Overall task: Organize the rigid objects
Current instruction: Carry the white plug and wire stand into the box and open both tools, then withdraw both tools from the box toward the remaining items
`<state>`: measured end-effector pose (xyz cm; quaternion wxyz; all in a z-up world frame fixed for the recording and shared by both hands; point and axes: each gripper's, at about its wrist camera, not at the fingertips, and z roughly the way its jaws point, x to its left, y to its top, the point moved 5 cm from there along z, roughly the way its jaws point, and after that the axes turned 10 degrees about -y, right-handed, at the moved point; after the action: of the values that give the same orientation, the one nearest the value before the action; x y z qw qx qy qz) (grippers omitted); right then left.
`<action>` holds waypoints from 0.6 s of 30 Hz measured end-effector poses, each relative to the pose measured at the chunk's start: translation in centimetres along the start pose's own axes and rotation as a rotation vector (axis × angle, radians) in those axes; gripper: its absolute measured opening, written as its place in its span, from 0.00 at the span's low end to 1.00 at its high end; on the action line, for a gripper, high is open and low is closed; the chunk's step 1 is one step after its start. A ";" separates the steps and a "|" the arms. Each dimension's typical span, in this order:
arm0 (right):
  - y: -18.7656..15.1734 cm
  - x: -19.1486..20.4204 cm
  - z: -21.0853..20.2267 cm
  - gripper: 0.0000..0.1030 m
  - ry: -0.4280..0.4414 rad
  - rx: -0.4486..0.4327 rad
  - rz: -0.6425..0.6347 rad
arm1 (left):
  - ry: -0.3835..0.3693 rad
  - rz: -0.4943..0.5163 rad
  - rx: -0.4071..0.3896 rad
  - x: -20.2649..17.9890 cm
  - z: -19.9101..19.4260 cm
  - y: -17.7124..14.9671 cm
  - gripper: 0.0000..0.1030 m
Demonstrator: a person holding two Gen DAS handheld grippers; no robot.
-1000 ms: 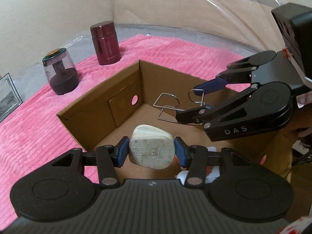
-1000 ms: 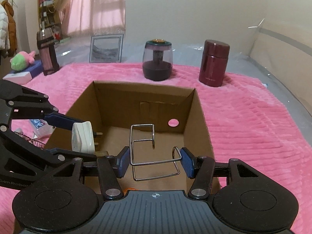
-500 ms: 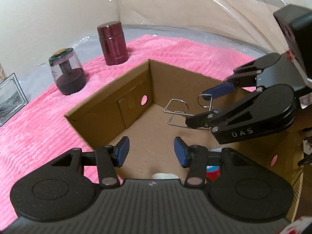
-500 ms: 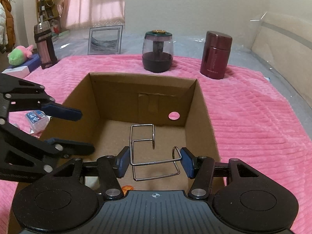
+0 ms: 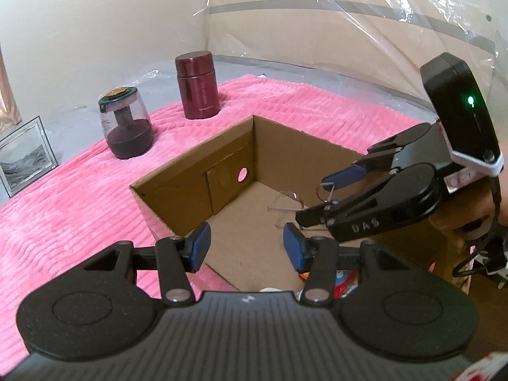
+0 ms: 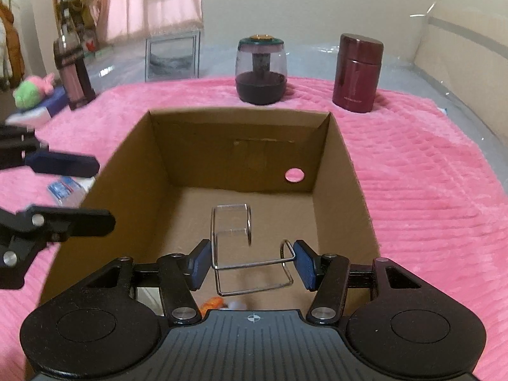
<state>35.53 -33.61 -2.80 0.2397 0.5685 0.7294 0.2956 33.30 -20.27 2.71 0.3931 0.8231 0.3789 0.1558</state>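
Note:
An open cardboard box [image 6: 346,165] [image 5: 177,177] sits on a pink blanket. My right gripper [image 6: 250,263] is shut on a bent wire holder [image 6: 231,238] and holds it inside the box, above the floor. The holder also shows in the left wrist view [image 5: 289,203], between the right gripper's fingers [image 5: 346,174]. My left gripper [image 5: 246,247] is open and empty over the box's near-left rim. Its fingers [image 6: 63,165] show at the left in the right wrist view. A white plug is barely visible at the box bottom [image 5: 270,289].
A maroon flask [image 6: 357,73] [image 5: 198,85], a clear jar with dark base [image 6: 261,70] [image 5: 125,127] and a framed picture [image 6: 173,55] stand behind the box. A dark bottle [image 6: 71,73], a plush toy [image 6: 31,90] and a small packet [image 6: 62,189] lie left.
My left gripper let go of the white plug into the box, then pulled back and left. My right gripper still holds the wire holder in the box.

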 end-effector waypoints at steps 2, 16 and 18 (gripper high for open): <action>0.2 -0.4 -0.4 0.56 0.001 -0.018 0.043 | -0.002 -0.010 -0.009 0.0 -0.5 -0.2 0.44; -0.2 1.4 -7.5 0.62 -0.018 -0.131 0.101 | 0.008 -0.113 -0.097 -0.5 -6.9 -2.1 0.44; -0.5 2.3 -8.6 0.63 -0.015 -0.148 0.106 | 0.011 -0.127 -0.107 -0.7 -8.1 -2.7 0.44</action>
<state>28.76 -32.85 2.94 0.2704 0.5892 0.6727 0.3567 27.01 -15.42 5.83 0.4435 0.7744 0.4237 0.1551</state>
